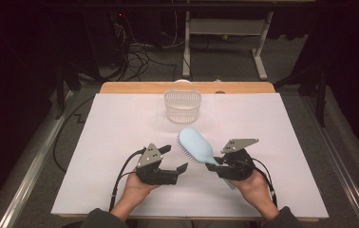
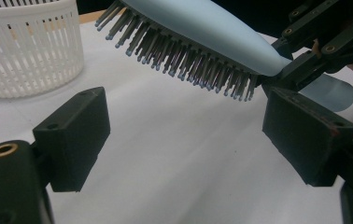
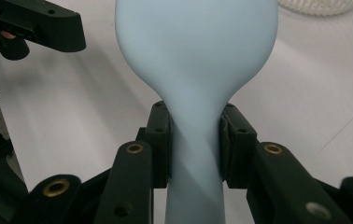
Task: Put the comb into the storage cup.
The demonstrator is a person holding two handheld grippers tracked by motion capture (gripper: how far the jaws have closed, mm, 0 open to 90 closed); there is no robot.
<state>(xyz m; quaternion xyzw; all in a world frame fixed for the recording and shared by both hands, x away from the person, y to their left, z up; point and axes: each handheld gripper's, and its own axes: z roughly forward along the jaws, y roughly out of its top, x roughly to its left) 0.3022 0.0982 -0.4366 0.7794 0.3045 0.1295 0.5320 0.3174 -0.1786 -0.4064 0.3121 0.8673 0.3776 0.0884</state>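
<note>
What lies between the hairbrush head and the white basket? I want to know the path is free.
Nothing: in the high view, bare white table cover separates the blue hairbrush, held by the right gripper, from the white basket.

No legible text or labels

The left gripper [image 2: 184, 140] has its two black jaws spread wide apart above the white table cover [image 2: 179, 163], with nothing between them. Beyond the jaws, a light blue hairbrush [image 2: 202, 25] is held off the surface, bristles facing down, its neck clamped by the right gripper [image 2: 300, 70]. A white slotted basket [image 2: 27, 51] stands at upper left.
</note>
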